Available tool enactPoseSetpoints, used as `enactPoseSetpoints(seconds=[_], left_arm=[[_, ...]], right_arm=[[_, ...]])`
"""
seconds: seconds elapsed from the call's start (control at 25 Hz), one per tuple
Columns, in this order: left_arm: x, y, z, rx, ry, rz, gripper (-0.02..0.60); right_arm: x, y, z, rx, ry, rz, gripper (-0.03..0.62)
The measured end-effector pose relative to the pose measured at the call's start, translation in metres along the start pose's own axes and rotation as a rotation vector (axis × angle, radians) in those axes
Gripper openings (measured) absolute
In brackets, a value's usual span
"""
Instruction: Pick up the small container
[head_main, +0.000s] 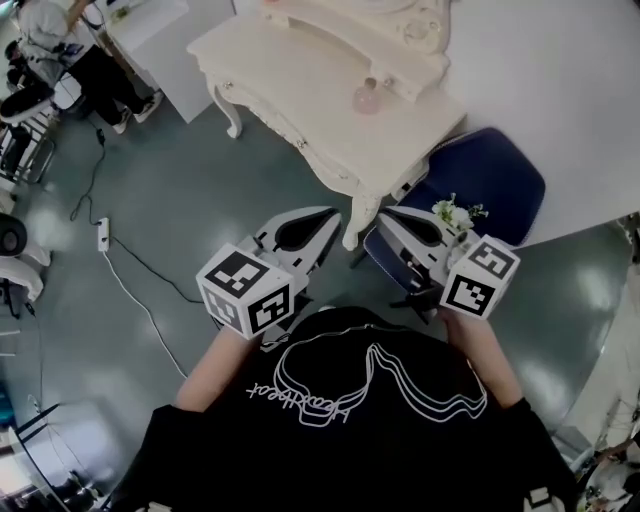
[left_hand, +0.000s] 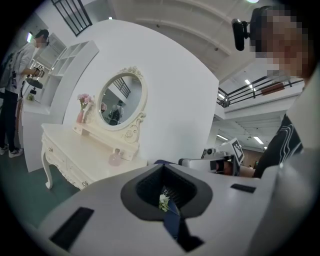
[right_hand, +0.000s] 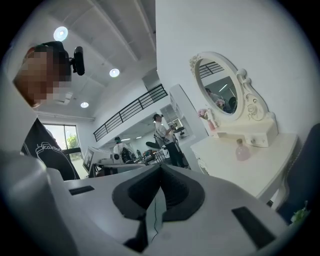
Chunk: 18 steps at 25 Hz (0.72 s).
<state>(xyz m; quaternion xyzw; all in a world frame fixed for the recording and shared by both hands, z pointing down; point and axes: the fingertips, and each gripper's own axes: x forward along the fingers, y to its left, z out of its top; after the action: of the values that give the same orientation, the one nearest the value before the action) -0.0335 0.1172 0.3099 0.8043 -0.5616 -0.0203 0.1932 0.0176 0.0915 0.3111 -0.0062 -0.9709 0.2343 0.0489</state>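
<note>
The small container (head_main: 367, 97) (left_hand: 115, 158) (right_hand: 242, 150) is a pink, round-bellied bottle with a narrow neck and a pale stopper. It stands upright on the smooth cream top of a dressing table (head_main: 300, 70) (left_hand: 75, 145) (right_hand: 260, 165) with a scalloped edge and carved, curved legs, in front of the low drawer shelf under an oval mirror (left_hand: 119, 100) (right_hand: 220, 85) in an ornate cream frame. A slim vase of pink flowers (left_hand: 82, 107) (right_hand: 210, 119) stands on that shelf beside the mirror. A blue padded chair (head_main: 485, 180) sits against the near side of the table, with a sprig of white flowers (head_main: 455, 212) lying on it, between the right gripper and the bottle. On the grey-green floor a white power strip (head_main: 102, 234) trails its cable, and another person (head_main: 60, 40) stands far off to the left. The left gripper (head_main: 330, 222) (left_hand: 162, 169) and the right gripper (head_main: 385, 216) (right_hand: 160, 169), both of matt white plastic with dark pads, are held side by side in front of a black T-shirt (head_main: 350, 430), roughly level and pointing toward the table. Each has its jaws pressed together on nothing, well apart from the bottle.
</note>
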Motion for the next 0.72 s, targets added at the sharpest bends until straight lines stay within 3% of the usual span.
enactPoseSetpoints(seconds=[0.72], left_arm=[[0.039, 0.091, 0.027, 0.010, 0.018, 0.002, 0.006]], right_arm=[[0.065, -0.081, 0.029, 0.034, -0.041, -0.050, 0.006]])
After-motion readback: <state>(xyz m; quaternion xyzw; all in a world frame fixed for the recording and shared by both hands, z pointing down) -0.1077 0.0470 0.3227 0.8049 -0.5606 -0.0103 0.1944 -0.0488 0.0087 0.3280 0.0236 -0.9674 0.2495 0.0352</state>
